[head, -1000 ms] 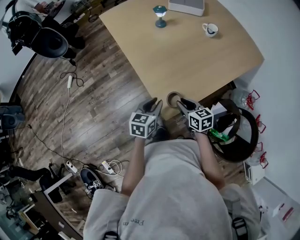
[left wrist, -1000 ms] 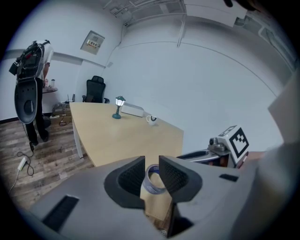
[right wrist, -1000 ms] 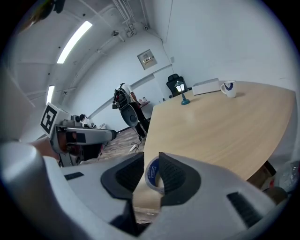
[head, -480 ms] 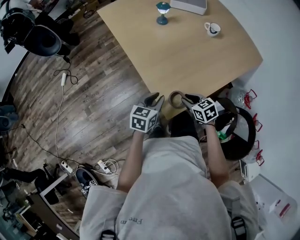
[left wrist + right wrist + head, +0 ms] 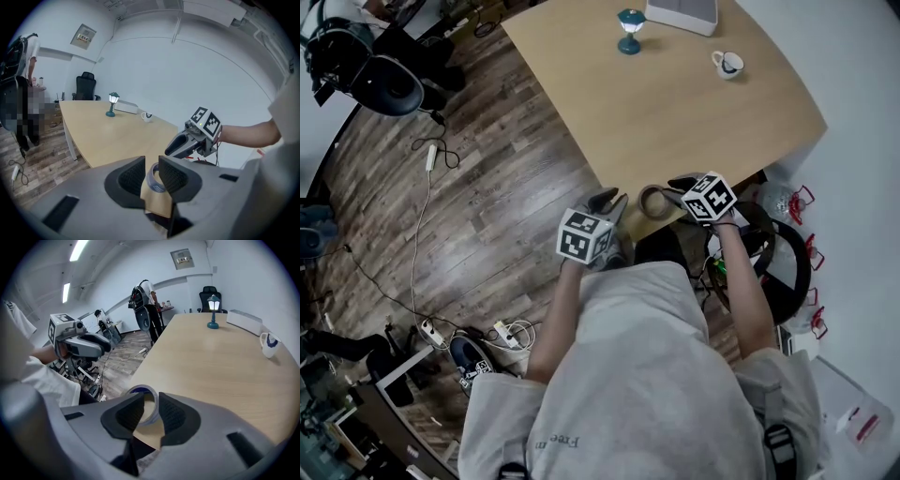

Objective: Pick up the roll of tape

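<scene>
The roll of tape (image 5: pixel 654 200), a tan ring with a blue core, lies flat on the near corner of the wooden table (image 5: pixel 675 103). My right gripper (image 5: pixel 673 192) points steeply down just to its right, jaws open. In the right gripper view the tape (image 5: pixel 140 390) shows in the gap of the right gripper (image 5: pixel 151 404), with no pad pressing on it. My left gripper (image 5: pixel 609 199) hovers off the table edge to the left, also open. In the left gripper view the tape (image 5: pixel 154 176) lies beyond the left gripper (image 5: pixel 151 161), with the right gripper (image 5: pixel 187 140) behind.
A small teal lamp (image 5: pixel 629 28), a white cup (image 5: pixel 727 63) and a white box (image 5: pixel 680 14) stand at the table's far end. A black round bag (image 5: pixel 778 253) sits right of the corner. Office chair (image 5: pixel 389 84), cables and a power strip (image 5: pixel 502 330) lie on the wood floor.
My right gripper has rolled and dropped closer to the tape, its marker cube now tilted. The left gripper has stayed about where it was.
</scene>
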Tool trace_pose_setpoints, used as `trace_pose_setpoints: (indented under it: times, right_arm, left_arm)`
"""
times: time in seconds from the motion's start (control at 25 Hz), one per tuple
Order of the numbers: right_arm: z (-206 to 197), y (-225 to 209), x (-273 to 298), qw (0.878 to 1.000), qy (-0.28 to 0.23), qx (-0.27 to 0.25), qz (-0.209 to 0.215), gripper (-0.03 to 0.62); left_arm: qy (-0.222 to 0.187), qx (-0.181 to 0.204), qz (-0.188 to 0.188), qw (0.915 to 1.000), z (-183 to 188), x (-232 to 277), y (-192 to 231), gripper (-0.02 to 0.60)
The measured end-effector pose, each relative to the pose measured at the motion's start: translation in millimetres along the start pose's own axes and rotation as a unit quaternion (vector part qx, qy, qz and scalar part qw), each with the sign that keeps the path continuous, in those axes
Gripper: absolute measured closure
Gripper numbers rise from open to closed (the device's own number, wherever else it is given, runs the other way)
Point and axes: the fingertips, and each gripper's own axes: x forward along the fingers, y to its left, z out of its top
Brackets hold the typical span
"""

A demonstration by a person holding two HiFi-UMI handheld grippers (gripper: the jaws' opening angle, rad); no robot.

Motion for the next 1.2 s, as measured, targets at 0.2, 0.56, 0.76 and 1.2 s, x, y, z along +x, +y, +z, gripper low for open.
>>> trace_pose_setpoints:
  times: [0.2, 0.56, 0.76, 1.2]
  right_arm:
    - [-10, -10, 6, 0.996, 0.089, -0.029, 0.010, 0.494]
    - [-6, -3, 24, 0.986, 0.155, -0.042, 0.033, 0.493]
    - [-12, -6, 36, 0.984, 0.169, -0.042, 0.037, 0.476]
    - [-11, -6, 46, 0.978, 0.194, -0.054, 0.044, 0.476]
  left_arm:
    - [-0.018, 0.007, 0.007, 0.9998, 17, -11, 3, 0.502]
    - [-0.023, 0.019, 0.008, 0.9995, 20, -18, 4, 0.506]
    - [-0.022, 0.029, 0.010, 0.9993, 23, -15, 3, 0.518]
    - [-0.040, 0.028, 0.010, 0.9987, 29, -34, 10, 0.577]
